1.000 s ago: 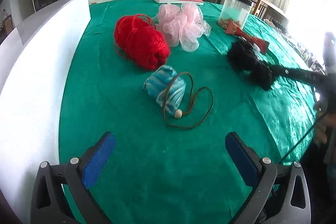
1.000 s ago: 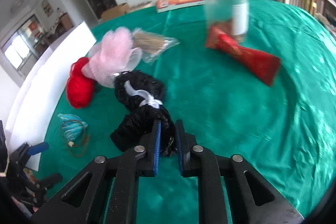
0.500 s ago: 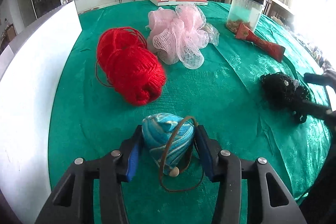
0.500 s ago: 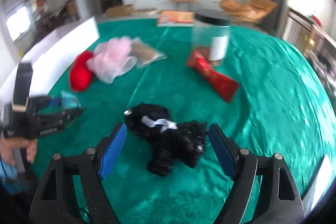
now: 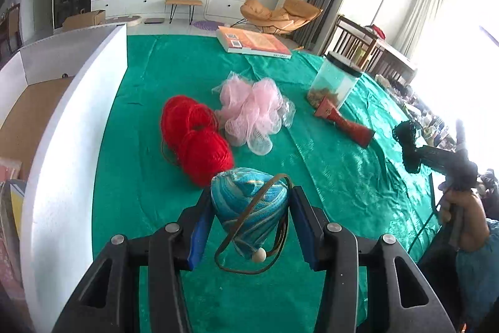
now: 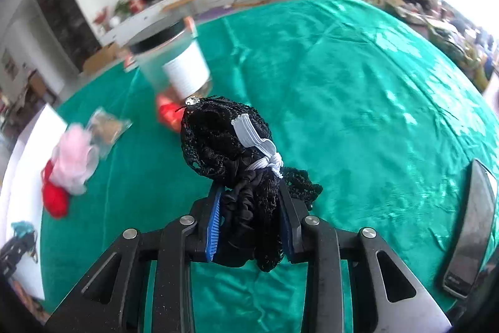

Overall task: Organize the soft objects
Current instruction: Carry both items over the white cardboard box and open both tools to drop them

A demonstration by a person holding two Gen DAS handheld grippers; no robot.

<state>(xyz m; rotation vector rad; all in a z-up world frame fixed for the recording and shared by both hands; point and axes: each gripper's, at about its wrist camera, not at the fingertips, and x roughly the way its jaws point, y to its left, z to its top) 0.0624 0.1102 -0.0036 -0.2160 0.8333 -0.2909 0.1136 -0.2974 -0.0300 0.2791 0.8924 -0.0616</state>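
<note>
My left gripper (image 5: 249, 202) is shut on a blue striped pouch (image 5: 246, 205) with a brown cord and a bead, held above the green cloth. My right gripper (image 6: 251, 202) is shut on a black net bundle (image 6: 227, 142) tied with a white band, lifted off the table; it also shows at the right of the left wrist view (image 5: 408, 145). Red yarn (image 5: 193, 139) and a pink mesh puff (image 5: 252, 114) lie on the cloth ahead of the left gripper.
A white box wall (image 5: 71, 127) runs along the left. A clear jar with a black lid (image 5: 336, 80), a red packet (image 5: 346, 124) and an orange book (image 5: 252, 41) lie further back. A dark phone (image 6: 471, 239) lies at the table's right edge.
The left gripper has lifted the blue pouch off the cloth. The right gripper was open around the black bundle; it has closed on it and raised it.
</note>
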